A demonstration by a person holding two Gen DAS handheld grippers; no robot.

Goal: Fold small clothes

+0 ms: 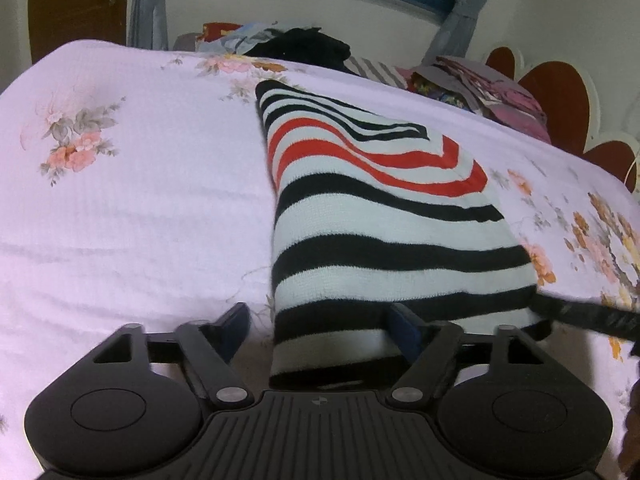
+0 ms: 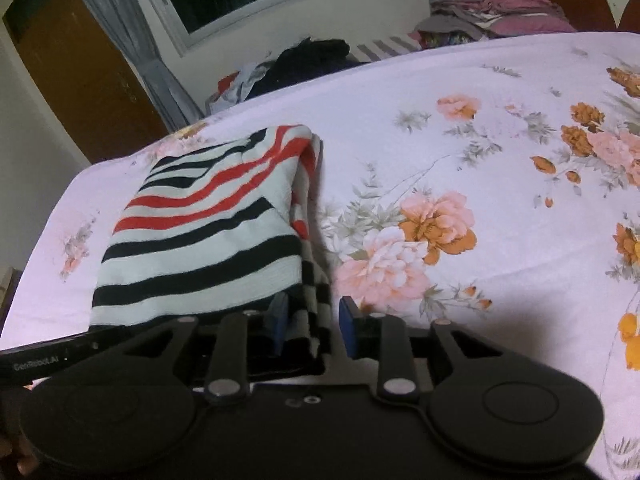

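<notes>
The left wrist view shows the sweater, folded into a long striped band of black, white and red, lying on the bed and running away from the camera toward the far edge. The left gripper has its jaws wide apart: the left pad sits on bare sheet beside the sweater's left edge, the right pad lies over the near hem, and neither presses the knit. Only this view shows the broad plain sheet left of the sweater, open as far as the bed's edge. At far right a black bar of the other gripper crosses the near corner. The right wrist view shows the sweater's right side, where the stacked layers of the fold are exposed. The right gripper has narrow jaws with the sweater's near right corner between them, the left pad against the cloth and the right pad just clear. Right of it, flowered sheet stretches free. A clothes pile lies beyond the far edge.
</notes>
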